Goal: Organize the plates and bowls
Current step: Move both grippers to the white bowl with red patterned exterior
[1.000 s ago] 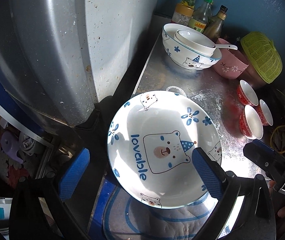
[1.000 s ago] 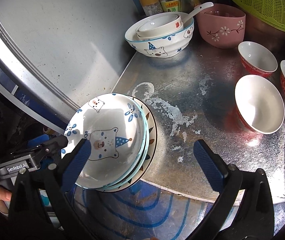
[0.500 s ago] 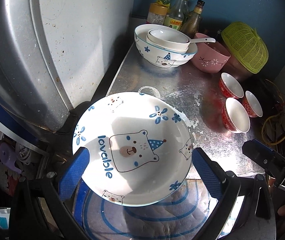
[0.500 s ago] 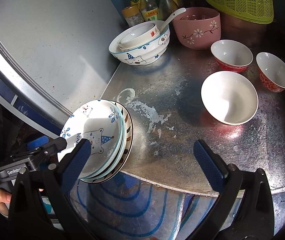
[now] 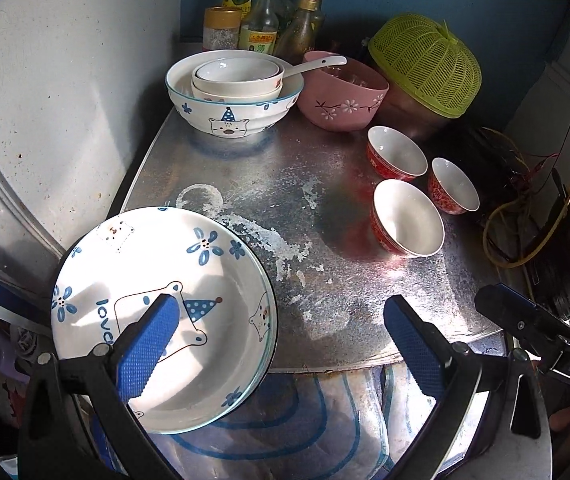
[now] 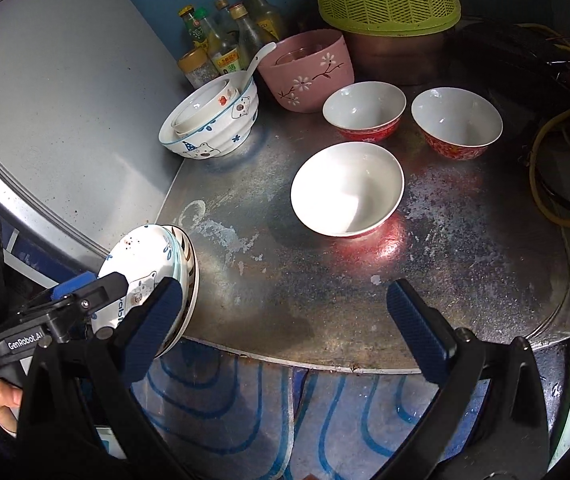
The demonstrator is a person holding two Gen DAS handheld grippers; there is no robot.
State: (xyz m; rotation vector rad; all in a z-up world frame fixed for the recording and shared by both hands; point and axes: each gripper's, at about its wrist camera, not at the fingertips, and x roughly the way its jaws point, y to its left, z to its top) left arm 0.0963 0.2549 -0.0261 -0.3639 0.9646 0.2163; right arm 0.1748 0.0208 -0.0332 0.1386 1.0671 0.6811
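A stack of plates, topped by a white bear plate (image 5: 189,280) printed "lovable", sits at the front left corner of the metal table (image 5: 317,208) and overhangs its edge. My left gripper (image 5: 281,344) is open, with its left finger (image 5: 149,344) above the plate's middle and nothing between the jaws. The right wrist view shows the same stack (image 6: 153,264) edge-on beside the left gripper's body. My right gripper (image 6: 285,332) hangs open over the table's front edge, holding nothing. Three red bowls (image 6: 347,188) stand apart at the right.
A large bear bowl (image 5: 237,96) with two small bowls nested inside stands at the back. Beside it is a pink bowl (image 5: 345,96) with a spoon. Bottles (image 5: 261,20) and a green mesh cover (image 5: 425,64) line the wall. A grey appliance (image 5: 45,100) flanks the left, cables (image 5: 525,220) the right.
My left gripper swung right, so the bear plate slid to the lower left of its view, under the left finger. The right gripper drew back and rightward, away from the plates.
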